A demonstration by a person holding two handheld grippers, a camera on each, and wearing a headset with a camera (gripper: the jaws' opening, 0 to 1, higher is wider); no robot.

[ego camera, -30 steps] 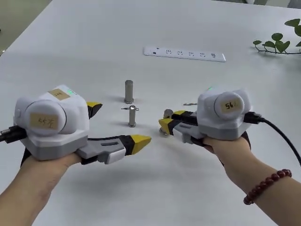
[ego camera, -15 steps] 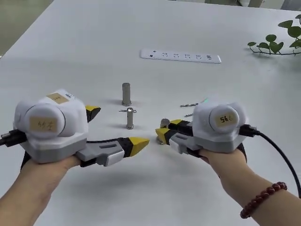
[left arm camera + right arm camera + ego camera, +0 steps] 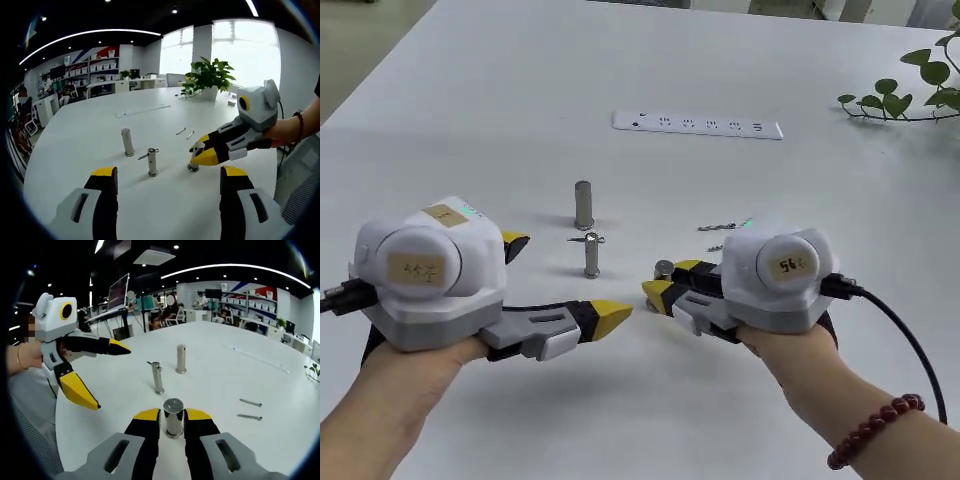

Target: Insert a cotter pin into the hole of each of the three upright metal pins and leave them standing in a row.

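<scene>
While the right gripper (image 3: 670, 280) grips the nearest metal pin (image 3: 173, 411) upright on the table (image 3: 640, 400) between narrowed jaws, the left gripper (image 3: 167, 175) shows jaws wide and empty, the middle pin (image 3: 591, 256) carries a cotter pin (image 3: 586, 238), the far pin (image 3: 583, 204) is bare, and two loose cotter pins (image 3: 718, 227) lie nearby.

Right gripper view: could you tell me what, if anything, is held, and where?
The right hand-held gripper grips the nearest metal pin by its shaft.
</scene>
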